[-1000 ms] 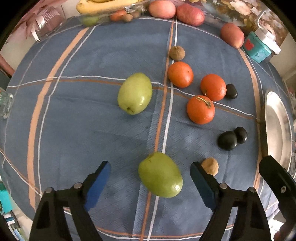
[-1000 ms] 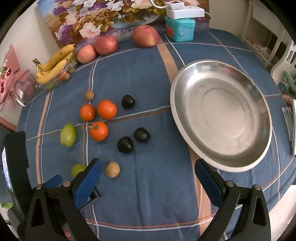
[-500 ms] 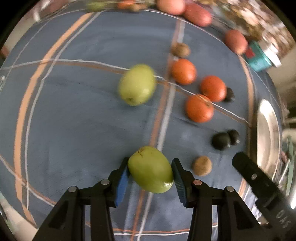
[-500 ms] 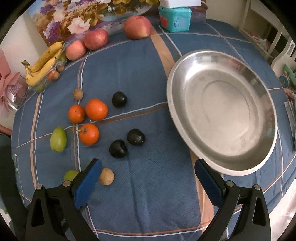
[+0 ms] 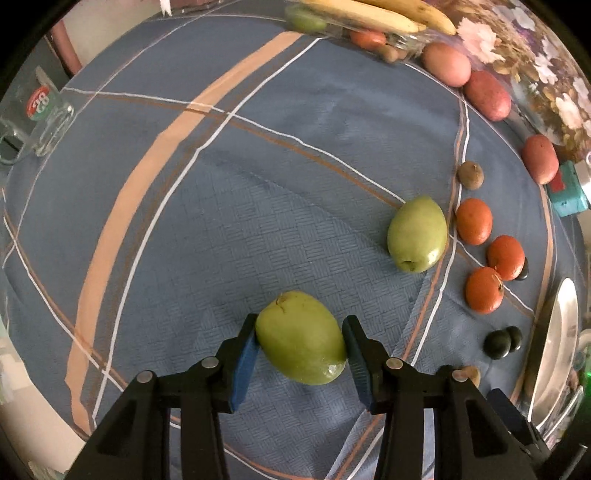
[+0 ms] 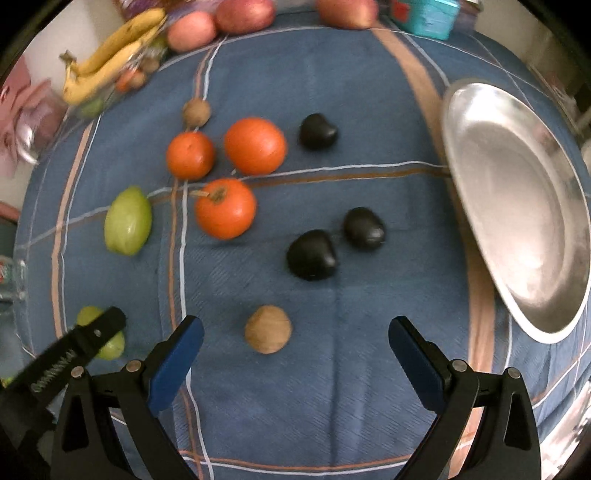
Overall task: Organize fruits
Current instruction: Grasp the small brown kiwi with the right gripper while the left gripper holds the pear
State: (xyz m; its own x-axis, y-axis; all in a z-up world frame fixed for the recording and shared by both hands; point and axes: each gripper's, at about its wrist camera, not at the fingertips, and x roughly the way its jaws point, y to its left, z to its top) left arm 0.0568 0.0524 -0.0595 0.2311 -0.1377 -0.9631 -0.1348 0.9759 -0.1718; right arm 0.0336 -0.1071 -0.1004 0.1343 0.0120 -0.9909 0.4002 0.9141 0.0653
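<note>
My left gripper [image 5: 301, 328] is shut on a green pear-shaped fruit [image 5: 301, 338]; both blue pads press its sides just over the blue cloth. A second green fruit [image 5: 416, 234] lies farther right, next to three oranges [image 5: 484, 290]. My right gripper [image 6: 295, 328] stands open, pointing down over a small brown fruit [image 6: 268, 328] that lies between its fingers, touching neither. Ahead of it lie two dark plums [image 6: 311, 254] and a third plum [image 6: 317, 131]. The silver plate [image 6: 517, 206] sits empty at the right. The held fruit [image 6: 88, 317] shows at the lower left of the right wrist view.
Bananas [image 6: 110, 48] in a clear tray and red apples [image 5: 446, 63] line the far edge by a flower painting. A teal box [image 6: 424, 14] stands at the back. A glass mug [image 5: 40, 122] stands at the left edge. Another brown fruit [image 6: 196, 112] lies behind the oranges.
The left gripper's jaws closed from wide open onto the green fruit, and its view rolled and shifted left. The right gripper sank and moved left, bringing the brown fruit between its open fingers.
</note>
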